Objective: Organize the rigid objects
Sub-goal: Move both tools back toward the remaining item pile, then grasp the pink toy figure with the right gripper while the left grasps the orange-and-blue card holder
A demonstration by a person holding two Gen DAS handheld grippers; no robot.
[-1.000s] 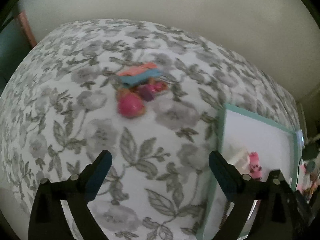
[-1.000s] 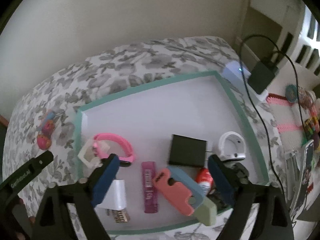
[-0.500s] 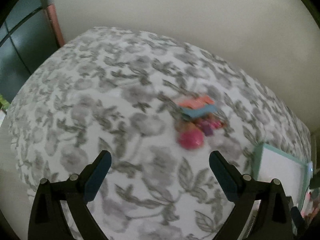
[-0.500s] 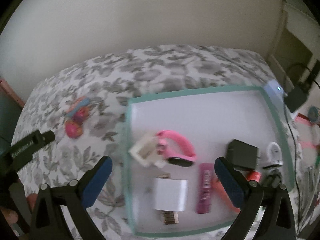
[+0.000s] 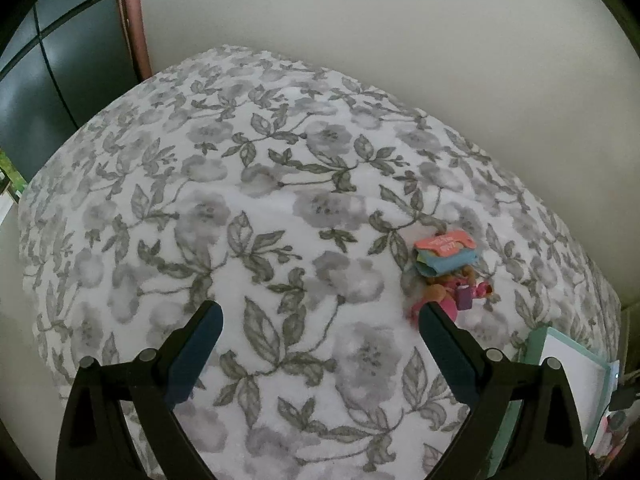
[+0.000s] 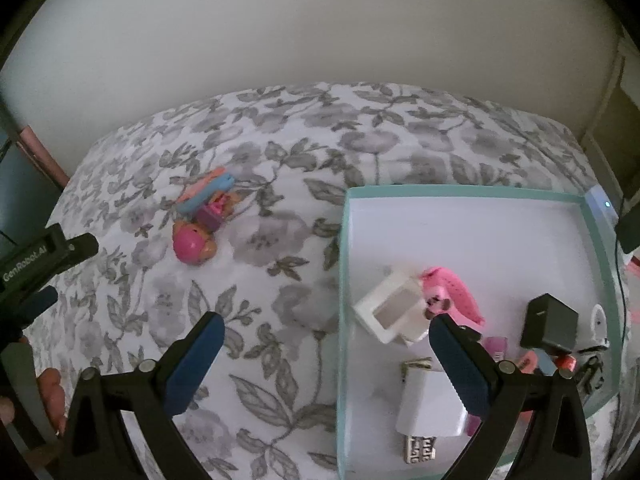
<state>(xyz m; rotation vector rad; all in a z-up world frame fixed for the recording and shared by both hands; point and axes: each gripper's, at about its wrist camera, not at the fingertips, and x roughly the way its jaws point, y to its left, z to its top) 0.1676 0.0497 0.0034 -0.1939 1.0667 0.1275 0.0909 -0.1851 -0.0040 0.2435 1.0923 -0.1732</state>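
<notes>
Tray (image 6: 596, 240): teal rim, white floor, resting on the floral bed (image 6: 280, 140). Contents: white box (image 6: 390, 310) touching a pink watch (image 6: 452, 292); white charger (image 6: 428, 408) nearest the camera; black cube (image 6: 550, 324); small purple, coral and red items partly hidden behind the right gripper's right finger; a white round item at the tray's right wall, unclear.

Toy pile (image 6: 204, 216) (pink ball-like toy, purple piece, coral and blue cards) lies on the bed outside the tray, ahead and left of the right gripper (image 6: 324, 330). In the left wrist view the pile (image 5: 448, 268) sits just past the right fingertip of the left gripper (image 5: 320, 320), ahead and right.

Left gripper: jaws wide apart, empty, above the bed. Right gripper: jaws wide apart, empty; left finger over the bed, right finger over the tray.
</notes>
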